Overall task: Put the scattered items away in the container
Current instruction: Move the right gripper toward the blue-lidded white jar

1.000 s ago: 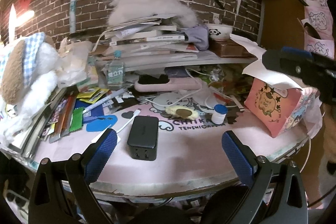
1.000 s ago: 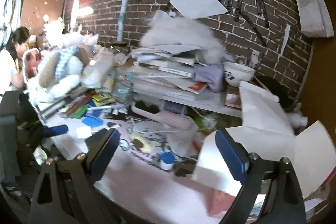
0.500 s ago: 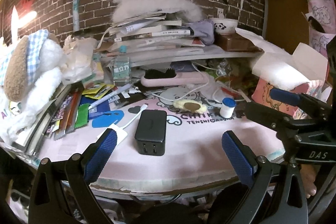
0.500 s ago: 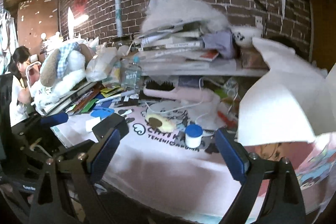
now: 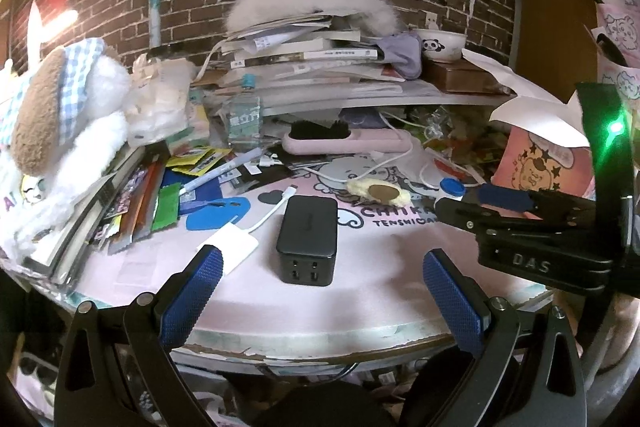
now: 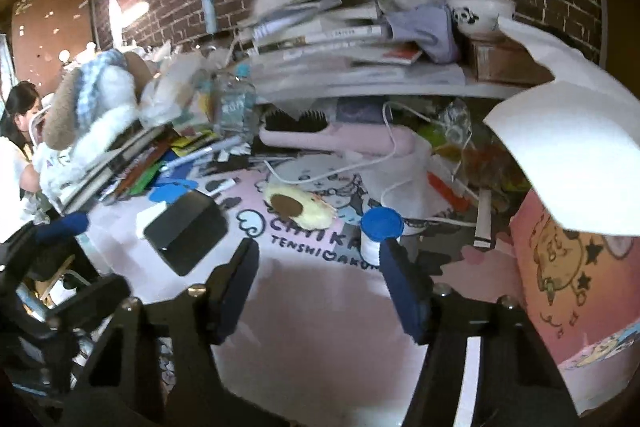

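Clearly, the desk is crowded, and most surfaces are soft or papery. A pink mat (image 5: 248,291) covers the round table, smooth, printed with cartoon figures and the letters "CHIKA" and "TENSHI", partly hidden. At the centre of the left wrist view lies a black charger block (image 5: 307,239), matte plastic with rounded edges and four ports on its near face. Beside it, to the left, is a small white adapter (image 5: 227,245) with a thin cable. Behind lie a fuzzy yellow avocado plush (image 5: 378,190) and a small white bottle with a blue cap (image 6: 380,229).

The left gripper (image 5: 320,301) hovers with its jaws wide apart and released, the blue knurled pads on either side of the charger block without touching it. The right gripper (image 6: 320,285) is closing its jaws; nothing sits between them, and the blue-capped bottle stands just beyond the right pad. Its black body carries the letters "DAS".

The container, a pink paper bag (image 6: 576,291) with a cartoon animal and stars, stands at the right of the frame, its white lining folded outward.
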`<state>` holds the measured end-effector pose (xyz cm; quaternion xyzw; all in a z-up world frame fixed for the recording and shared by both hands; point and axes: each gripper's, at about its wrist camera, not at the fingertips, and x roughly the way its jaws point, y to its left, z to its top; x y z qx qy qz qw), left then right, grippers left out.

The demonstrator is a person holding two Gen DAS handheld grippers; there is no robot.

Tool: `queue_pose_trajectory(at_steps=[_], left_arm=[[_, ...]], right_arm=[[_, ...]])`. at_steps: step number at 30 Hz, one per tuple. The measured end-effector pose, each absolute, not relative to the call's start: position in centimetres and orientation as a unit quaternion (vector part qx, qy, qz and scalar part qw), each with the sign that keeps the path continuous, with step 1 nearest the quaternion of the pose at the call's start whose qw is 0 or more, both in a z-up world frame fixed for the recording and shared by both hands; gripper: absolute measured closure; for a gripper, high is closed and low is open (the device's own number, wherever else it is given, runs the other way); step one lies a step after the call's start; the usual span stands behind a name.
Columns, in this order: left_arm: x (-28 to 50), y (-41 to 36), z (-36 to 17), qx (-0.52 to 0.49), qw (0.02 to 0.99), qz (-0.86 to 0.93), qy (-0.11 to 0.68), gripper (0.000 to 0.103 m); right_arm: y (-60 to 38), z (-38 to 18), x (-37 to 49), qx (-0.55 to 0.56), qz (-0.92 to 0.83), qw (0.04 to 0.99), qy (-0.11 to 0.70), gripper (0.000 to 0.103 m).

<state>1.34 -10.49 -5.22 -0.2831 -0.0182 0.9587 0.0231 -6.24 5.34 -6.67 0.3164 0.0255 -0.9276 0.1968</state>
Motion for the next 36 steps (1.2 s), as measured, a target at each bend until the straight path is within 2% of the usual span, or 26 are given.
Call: queue_pose_trajectory(at_steps=[3, 7, 15, 20, 23, 27, 29, 30, 36], left_arm=[[1.3, -10.6, -5.2, -0.283, 0.023, 0.959, -0.019, 0.003], [1.3, -10.7, -5.2, -0.282, 0.024, 0.959, -0.020, 0.003], [1.0, -11.0, -5.2, -0.282, 0.025, 0.959, -0.025, 0.003], [0.7, -11.1, -5.3, -0.282, 0.025, 0.959, -0.027, 0.003], [0.6, -11.3, -5.5, -0.282, 0.024, 0.959, -0.030, 0.003], [0.6, -11.5, -5.7, -0.280, 0.023, 0.959, -0.036, 0.003], [0.7, -11.7, -5.8, -0.277, 0.023, 0.960, -0.039, 0.003], [0.8, -11.8, -5.8, -0.276, 0.024, 0.960, -0.041, 0.003], [0.9, -12.6, -6.2, -0.274, 0.026, 0.960, -0.049, 0.003]], right_arm=[[5.5, -7.0, -6.9, 0.322, -0.927, 0.191, 0.025, 0.044], [5.8, -7.4, -8.1, 0.336, -0.923, 0.185, 0.019, 0.056], [6.2, -8.4, -9.8, 0.358, -0.919, 0.164, 0.020, 0.059], [5.8, -8.6, -10.5, 0.362, -0.917, 0.163, 0.028, 0.071], [5.5, -8.8, -10.8, 0.365, -0.915, 0.170, 0.030, 0.076], [5.4, -8.8, -10.7, 0.359, -0.918, 0.165, 0.036, 0.073], [5.4, -8.8, -10.7, 0.354, -0.921, 0.160, 0.036, 0.059], [5.4, -8.7, -10.7, 0.353, -0.922, 0.157, 0.036, 0.056], [4.5, -8.8, -11.7, 0.354, -0.923, 0.144, 0.050, 0.055]])
